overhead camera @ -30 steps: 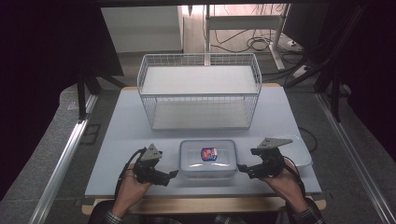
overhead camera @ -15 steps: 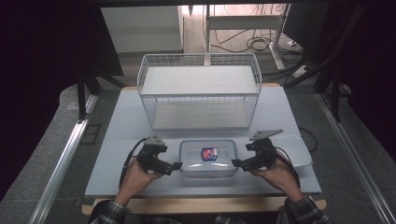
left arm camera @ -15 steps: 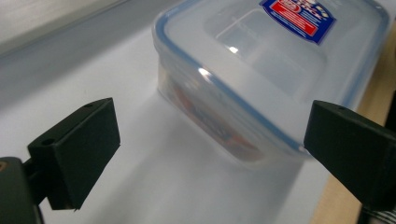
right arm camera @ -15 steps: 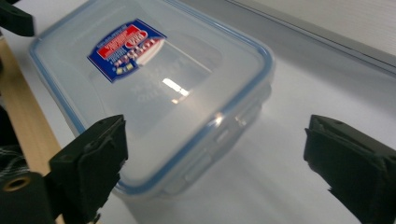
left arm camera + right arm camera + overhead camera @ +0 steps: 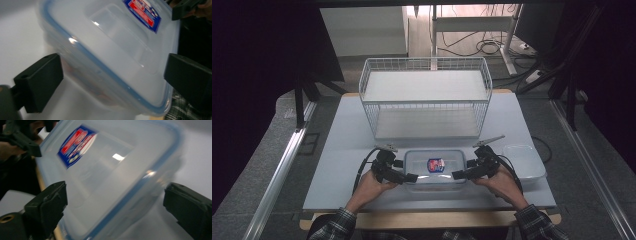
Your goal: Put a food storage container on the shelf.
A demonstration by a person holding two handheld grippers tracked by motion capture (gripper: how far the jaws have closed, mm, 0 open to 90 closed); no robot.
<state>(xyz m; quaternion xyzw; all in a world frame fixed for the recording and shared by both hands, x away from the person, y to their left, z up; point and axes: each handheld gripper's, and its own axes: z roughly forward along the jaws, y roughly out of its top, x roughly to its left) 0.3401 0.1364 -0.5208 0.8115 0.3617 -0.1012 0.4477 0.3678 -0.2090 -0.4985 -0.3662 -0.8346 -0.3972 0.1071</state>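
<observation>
The left hand-held gripper (image 5: 411,176) and the right hand-held gripper (image 5: 459,174) both stand released, each with its black jaws spread wide around one end of the clear rectangular plastic container with a blue-rimmed lid and a red and blue label (image 5: 434,168). That container sits near the front edge of the pale grey counter (image 5: 342,150). Behind it stands a white wire basket (image 5: 426,65), and a shallow white plastic tray (image 5: 526,160) lies just to its right.

red-and-blue label (image 5: 142,13) on container lid (image 5: 105,47), print too blurred to read
</observation>
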